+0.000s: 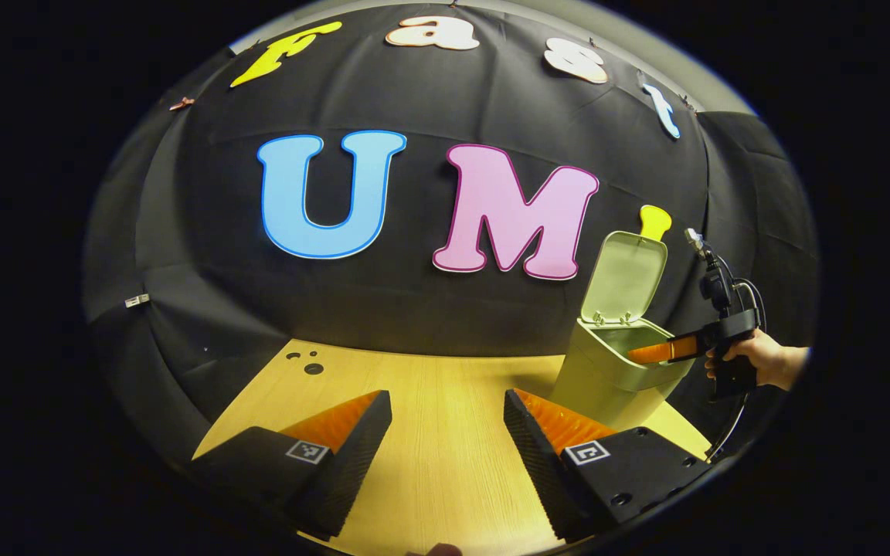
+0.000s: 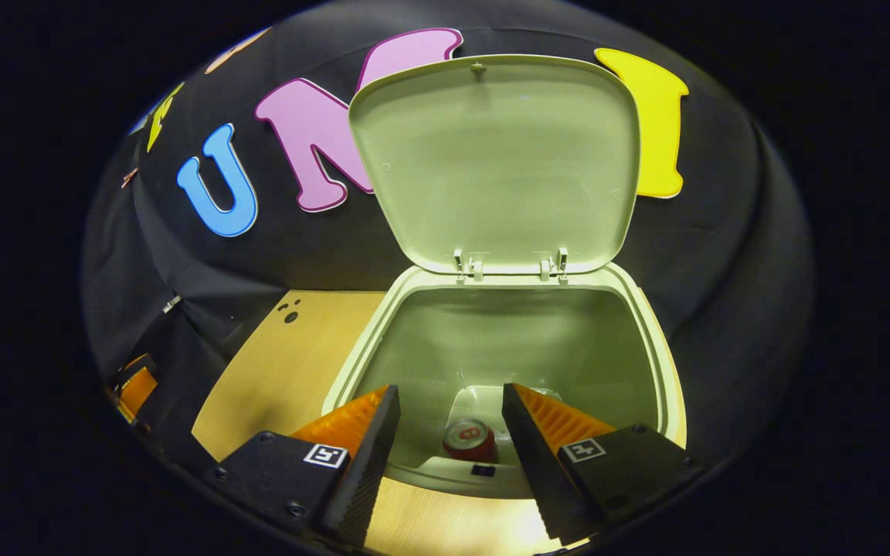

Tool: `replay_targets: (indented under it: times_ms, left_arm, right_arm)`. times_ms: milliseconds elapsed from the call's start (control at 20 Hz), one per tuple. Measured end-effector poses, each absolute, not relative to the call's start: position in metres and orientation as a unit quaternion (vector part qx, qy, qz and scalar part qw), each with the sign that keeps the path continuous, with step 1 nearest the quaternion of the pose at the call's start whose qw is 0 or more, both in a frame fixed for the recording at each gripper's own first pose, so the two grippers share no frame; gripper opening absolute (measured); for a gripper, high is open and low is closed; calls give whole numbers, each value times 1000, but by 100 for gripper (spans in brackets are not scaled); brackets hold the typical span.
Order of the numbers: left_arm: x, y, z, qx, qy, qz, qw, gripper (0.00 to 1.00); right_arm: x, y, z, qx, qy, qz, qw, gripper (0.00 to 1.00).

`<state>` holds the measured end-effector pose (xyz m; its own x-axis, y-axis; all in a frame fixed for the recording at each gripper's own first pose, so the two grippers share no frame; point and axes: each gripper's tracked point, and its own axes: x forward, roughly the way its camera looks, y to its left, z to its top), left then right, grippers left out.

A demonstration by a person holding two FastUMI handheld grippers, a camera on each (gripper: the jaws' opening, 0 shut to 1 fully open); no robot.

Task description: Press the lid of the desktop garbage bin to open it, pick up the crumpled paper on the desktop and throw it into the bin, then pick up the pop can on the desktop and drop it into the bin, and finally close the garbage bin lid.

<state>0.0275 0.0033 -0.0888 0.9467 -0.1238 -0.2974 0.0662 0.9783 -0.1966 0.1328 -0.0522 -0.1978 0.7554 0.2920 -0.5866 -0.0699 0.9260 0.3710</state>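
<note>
A pale green garbage bin (image 1: 607, 371) stands at the right of the wooden table, its lid (image 1: 624, 276) swung up and open. In the right gripper view the bin's rim (image 2: 360, 347) lies just ahead under the raised lid (image 2: 495, 162). A red pop can (image 2: 469, 440) stands inside on the bin's bottom, with something pale beside it. My right gripper (image 2: 449, 440) hangs open above the bin's front rim, holding nothing. In the left gripper view the right gripper (image 1: 657, 351) reaches over the bin, held by a hand (image 1: 758, 359). My left gripper (image 1: 447, 432) stands open above the bare tabletop.
The wooden table (image 1: 429, 386) has small dark holes (image 1: 310, 363) near its far left corner. Black cloth walls close the booth behind and at the sides. The left gripper (image 2: 132, 386) shows at the far left in the right gripper view.
</note>
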Motion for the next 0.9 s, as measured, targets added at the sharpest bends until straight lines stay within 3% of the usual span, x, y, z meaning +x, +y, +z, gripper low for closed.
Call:
replay_targets:
  times_ms: [250,900]
  left_arm:
    - [26,3,-89,-91,157,-50,982,95]
    - [29,-7,-85,-88,152,-64,982,95]
  right_arm:
    - [129,-51,-180,179,318,99,926,97]
    - [151,-98,-40,131,132,63,981,98]
